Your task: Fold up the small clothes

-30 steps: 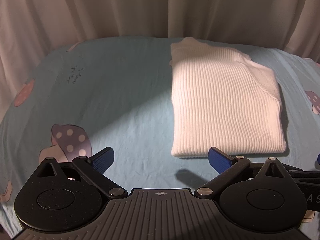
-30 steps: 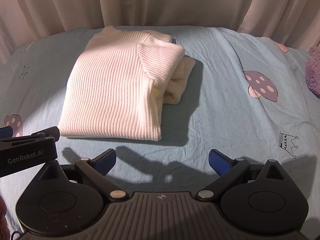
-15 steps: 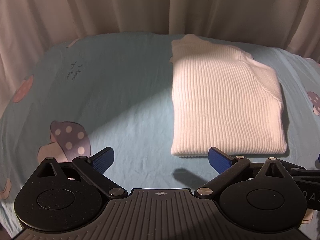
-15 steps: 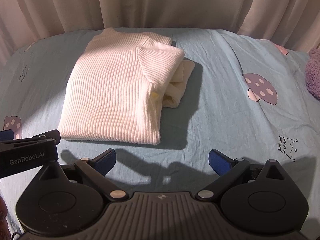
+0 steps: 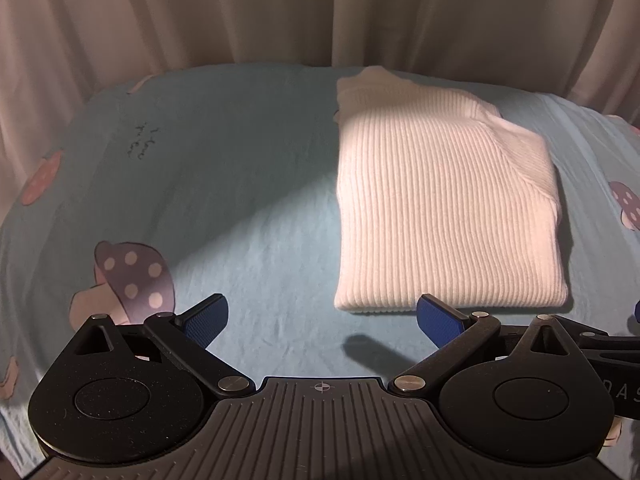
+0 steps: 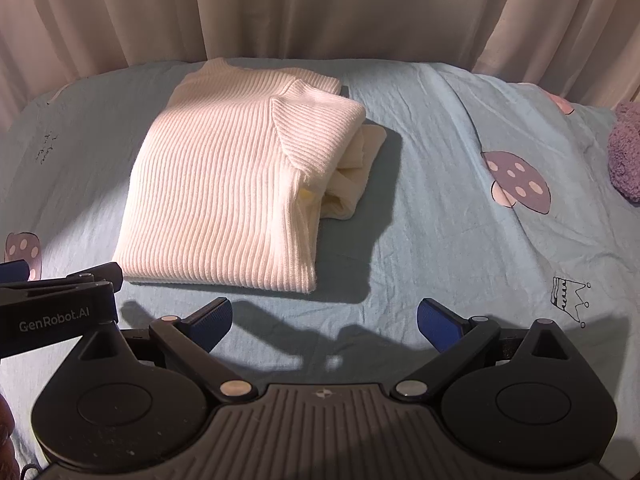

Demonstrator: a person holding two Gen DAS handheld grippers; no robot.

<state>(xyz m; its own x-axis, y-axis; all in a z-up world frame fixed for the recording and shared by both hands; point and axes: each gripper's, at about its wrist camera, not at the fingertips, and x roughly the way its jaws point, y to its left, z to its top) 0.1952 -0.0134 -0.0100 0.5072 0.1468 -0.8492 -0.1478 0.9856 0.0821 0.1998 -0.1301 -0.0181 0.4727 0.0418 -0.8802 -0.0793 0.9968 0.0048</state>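
L black gripper w/ blue pads [image 5: 320, 314] wide apart, holding nothing, hovering just short of the near hem. R black gripper w/ blue pads [image 6: 324, 316] same: wide, empty, nr the bed's front edge. White ribbed knit sweater [image 6: 236, 184] lies folded into a rectangle mid-bed, toward the back edge, on the light blue mushroom-print sheet [image 6: 460, 208]. Fold looks done; maybe tidy left. A bunched cream layer sticks out on its R side, unclear what. Purple fuzzy item [image 6: 624, 152] cut off at R edge.
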